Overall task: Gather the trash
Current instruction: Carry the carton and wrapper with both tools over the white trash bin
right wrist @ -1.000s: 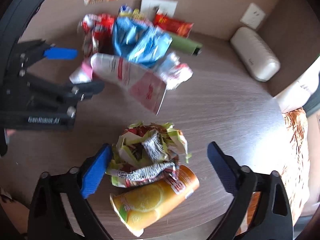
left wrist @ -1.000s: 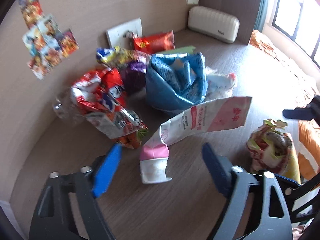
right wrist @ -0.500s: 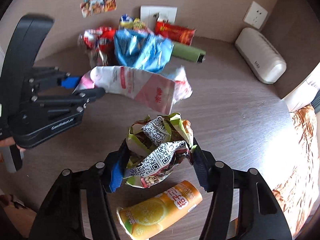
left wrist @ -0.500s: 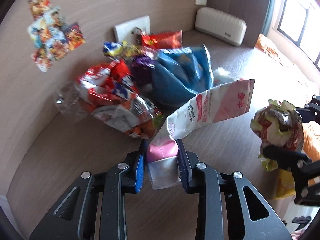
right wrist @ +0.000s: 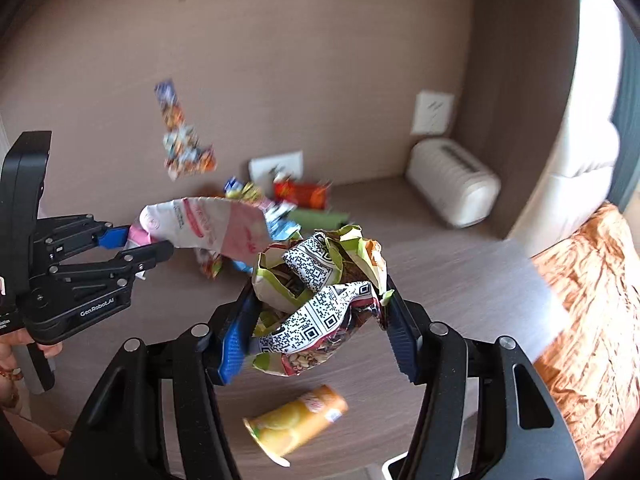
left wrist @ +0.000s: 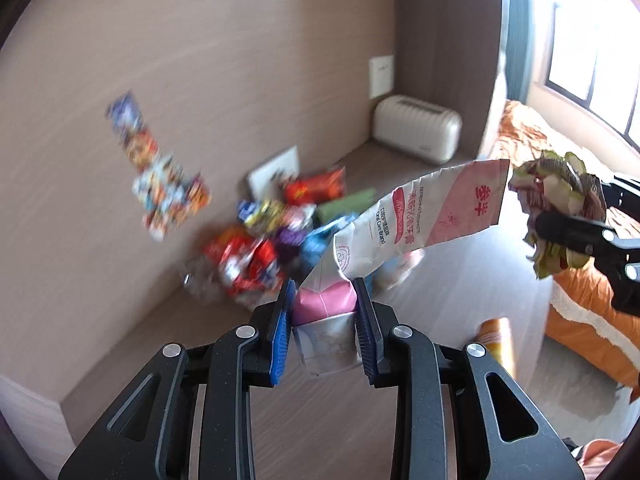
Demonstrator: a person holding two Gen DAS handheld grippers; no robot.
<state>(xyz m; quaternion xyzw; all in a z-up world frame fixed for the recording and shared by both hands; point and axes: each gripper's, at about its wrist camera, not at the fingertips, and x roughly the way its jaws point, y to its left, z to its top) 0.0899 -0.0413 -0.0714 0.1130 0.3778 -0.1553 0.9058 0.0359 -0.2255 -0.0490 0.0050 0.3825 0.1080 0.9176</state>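
Left wrist view: the left gripper (left wrist: 324, 320) is clamped on the cap end of a pink-and-white tube (left wrist: 416, 224), low in the centre of the frame. The flattened body rises from the blue pads (left wrist: 280, 332) toward the upper right, lifted off the table (left wrist: 168, 344). It looks light and limp, nearly empty. The stiff shoulder by the cap is the sound place to hold, and that is where the pads sit. At the right edge the right gripper (left wrist: 560, 228) grips a crumpled wrapper (left wrist: 556, 192). A blurred heap of wrappers (left wrist: 256, 252) lies mid-frame by the wall.

Right wrist view: the right gripper (right wrist: 316, 336) is closed on the crumpled wrapper (right wrist: 320, 300), centre of frame, held above the table (right wrist: 460, 280). The wad looks featherweight, springy and slick, so a squeeze across its bulk suits it, and loose flaps may slip. An orange can (right wrist: 296, 420) lies on its side at lower centre, still to be picked up. It is probably light, rigid and apt to roll. At left, the left gripper (right wrist: 136, 244) carries the tube (right wrist: 208, 228).
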